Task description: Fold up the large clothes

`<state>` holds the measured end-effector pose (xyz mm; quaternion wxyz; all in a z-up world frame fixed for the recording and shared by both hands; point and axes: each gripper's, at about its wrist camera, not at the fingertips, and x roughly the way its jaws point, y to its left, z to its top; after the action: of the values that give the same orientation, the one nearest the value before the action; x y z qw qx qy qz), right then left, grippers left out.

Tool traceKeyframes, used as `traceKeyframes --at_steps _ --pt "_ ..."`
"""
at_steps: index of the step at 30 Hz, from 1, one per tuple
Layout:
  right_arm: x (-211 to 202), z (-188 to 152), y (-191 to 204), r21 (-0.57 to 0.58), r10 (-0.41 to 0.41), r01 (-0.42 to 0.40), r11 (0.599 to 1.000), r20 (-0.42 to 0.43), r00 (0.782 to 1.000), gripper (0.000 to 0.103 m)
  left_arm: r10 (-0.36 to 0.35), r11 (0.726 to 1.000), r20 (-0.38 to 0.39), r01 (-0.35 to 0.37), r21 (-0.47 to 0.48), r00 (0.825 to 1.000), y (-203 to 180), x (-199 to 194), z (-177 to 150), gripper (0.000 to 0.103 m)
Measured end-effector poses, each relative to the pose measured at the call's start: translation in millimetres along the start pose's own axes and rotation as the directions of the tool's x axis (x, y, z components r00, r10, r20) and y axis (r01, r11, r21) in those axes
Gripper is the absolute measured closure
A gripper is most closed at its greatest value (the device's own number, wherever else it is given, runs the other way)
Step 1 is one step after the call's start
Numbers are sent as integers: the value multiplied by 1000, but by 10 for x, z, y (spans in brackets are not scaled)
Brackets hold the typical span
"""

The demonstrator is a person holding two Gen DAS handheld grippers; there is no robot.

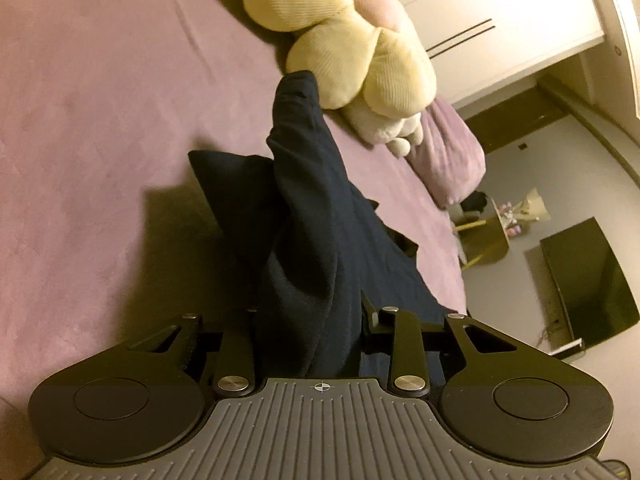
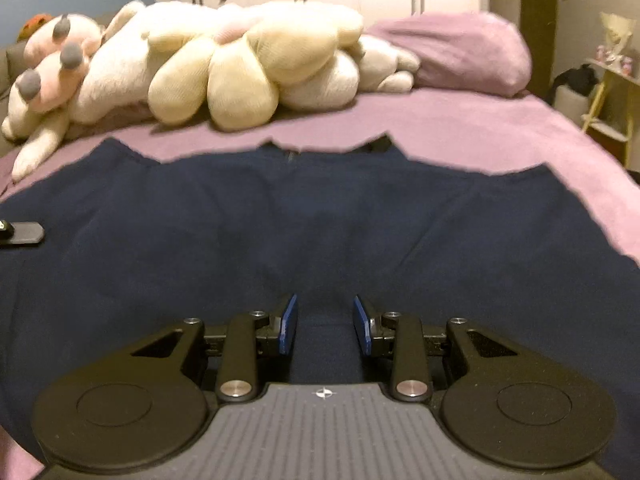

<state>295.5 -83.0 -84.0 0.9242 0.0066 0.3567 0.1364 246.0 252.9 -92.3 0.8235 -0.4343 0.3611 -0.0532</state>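
Navy garment (image 2: pixel 320 220) lies spread across the purple bed (image 1: pixel 80 120), filling the middle and lower part of the right wrist view, its far edge ragged against the sheet with a zipper or placket at top centre. Right gripper (image 2: pixel 325 326) sits low over the cloth at bottom centre; blue pads (image 2: pixel 289 324) stand a narrow gap apart with a ridge of navy fabric between them, jaws narrowed around that fold, but whether the pads press on it is not clear. Left gripper (image 1: pixel 308 332) at bottom centre of the left wrist view has a thick bunch of the same navy cloth running up from between its fingers toward frame centre, lifted off the bed and casting a shadow at centre left; pads hidden by the fabric, jaws closed on the bunch. A dark gripper finger pokes in at the left edge of the right wrist view, resting over the garment. Cream plush toy (image 2: pixel 248 68) lies at the head of the bed, upper centre, with a pink and white plush (image 2: pixel 52 64) at upper left. Purple pillow (image 2: pixel 460 52) at upper right, just beside the plush. White wardrobe (image 1: pixel 480 12) at upper right of the left wrist view, dark screen (image 1: pixel 588 280) on the floor side at right.
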Motion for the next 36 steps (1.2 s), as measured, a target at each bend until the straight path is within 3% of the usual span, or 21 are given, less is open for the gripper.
traceKeyframes --at_steps 2,4,10,15,17,19,22,24,27,30,33,36 --pt "-148 -45 63 -11 -6 6 1000 45 999 77 11 1000 1 -11 -12 1000 -26 5 1 70" --pt "-175 -147 96 1 6 -6 1000 21 1000 84 13 1000 -2 -13 -23 1000 -39 -6 -4 70" --pt "-124 -301 140 -40 11 -11 999 -2 1000 85 -8 999 -5 8 -33 1000 -148 -39 25 71" --pt "-115 -211 -22 58 77 -75 995 -39 996 88 3 999 -2 -3 -36 1000 -214 -60 39 71" --pt "-290 -201 -20 85 71 -70 994 0 997 89 12 1000 -1 -12 -26 1000 -262 -64 41 71" --pt "-421 -265 66 45 69 -71 996 39 997 89 13 1000 -9 -13 -22 1000 -301 -55 36 71" --pt "-281 -428 139 27 76 -75 997 -29 997 89 10 1000 -22 -10 -9 1000 -419 -44 23 71" --pt "-197 -472 129 8 95 -95 995 -24 995 89 4 1000 -22 -4 -1 1000 -528 -55 33 71" --pt "-127 -328 -86 116 190 -182 977 -66 980 90 -22 1000 -22 22 7 1000 -751 -74 29 71" --pt "-178 -213 -423 311 272 -237 920 -76 959 90 -50 998 -28 51 43 998 -1049 -49 -14 71" --pt "-269 -283 -553 349 282 -240 906 -72 957 90 -69 994 -57 73 80 996 -1393 100 -121 71" --pt "-105 -405 -634 383 379 -314 869 -105 920 91 -50 987 -75 60 147 996 -1791 303 -273 71"
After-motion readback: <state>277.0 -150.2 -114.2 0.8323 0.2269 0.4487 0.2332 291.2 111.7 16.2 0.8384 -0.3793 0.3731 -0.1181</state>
